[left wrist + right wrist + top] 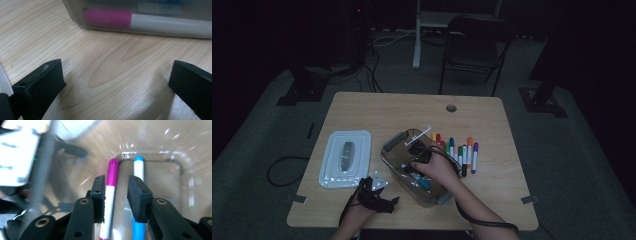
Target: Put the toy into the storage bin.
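Note:
A clear plastic container (388, 156) stands on the table's near middle, with a pink-capped marker (111, 173) and a blue-capped marker (139, 167) lying on its floor. My right gripper (120, 180) reaches down into the container (175, 162). Its jaws are a little apart, with the pink marker lying loose against the left one. In the high view the right gripper (416, 165) is under the hand, and the blue marker (422, 181) shows beside it. My left gripper (117, 82) rests open on the wood in front of the container wall (75, 15). The pink marker (107, 19) shows through that wall.
A row of several coloured markers (460, 152) lies on the table right of the container. The white lid (346, 159) lies flat at the left. My left gripper (381, 195) sits near the front edge. A chair (474, 47) stands beyond the table.

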